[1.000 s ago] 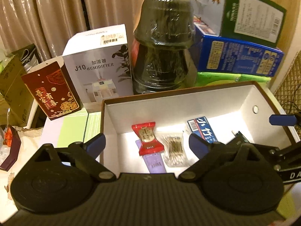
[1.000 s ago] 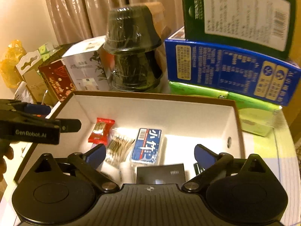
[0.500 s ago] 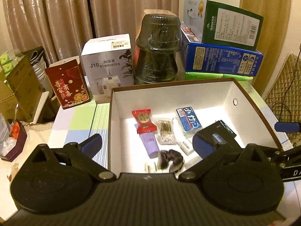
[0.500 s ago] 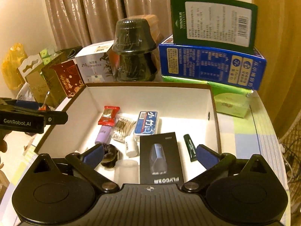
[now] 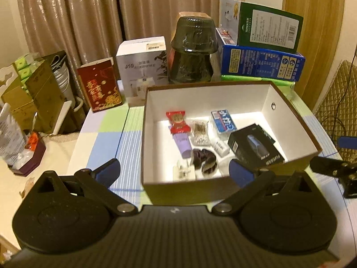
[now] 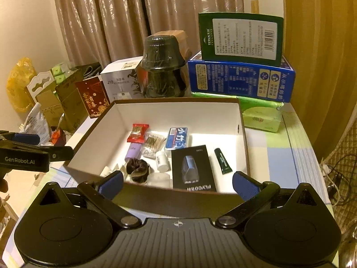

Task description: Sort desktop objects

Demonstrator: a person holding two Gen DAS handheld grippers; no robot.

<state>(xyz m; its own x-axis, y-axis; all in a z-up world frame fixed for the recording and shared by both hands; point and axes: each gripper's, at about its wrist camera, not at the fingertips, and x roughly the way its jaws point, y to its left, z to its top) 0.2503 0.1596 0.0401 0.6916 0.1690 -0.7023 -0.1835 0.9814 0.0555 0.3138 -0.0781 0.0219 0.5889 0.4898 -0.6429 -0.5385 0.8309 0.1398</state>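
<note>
Several small items lie in your open box (image 6: 242, 134) at the table's middle: a red packet (image 6: 138, 133), cotton swabs (image 6: 152, 144), a blue pack (image 6: 177, 138), a purple tube (image 6: 132, 151), a dark scrunchie (image 6: 137, 169), a black carton (image 6: 193, 169) and a green tube (image 6: 223, 164). Your left gripper (image 5: 174, 170) and right gripper (image 6: 177, 182) both gape wide, empty, at its near wall. Stacked cartons (image 6: 241, 80) stand behind.

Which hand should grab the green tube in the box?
Probably the right. The green tube lies by the box's right wall, just ahead of the open right gripper. The left gripper is open too, but its view barely shows the tube behind the black pack.
</note>
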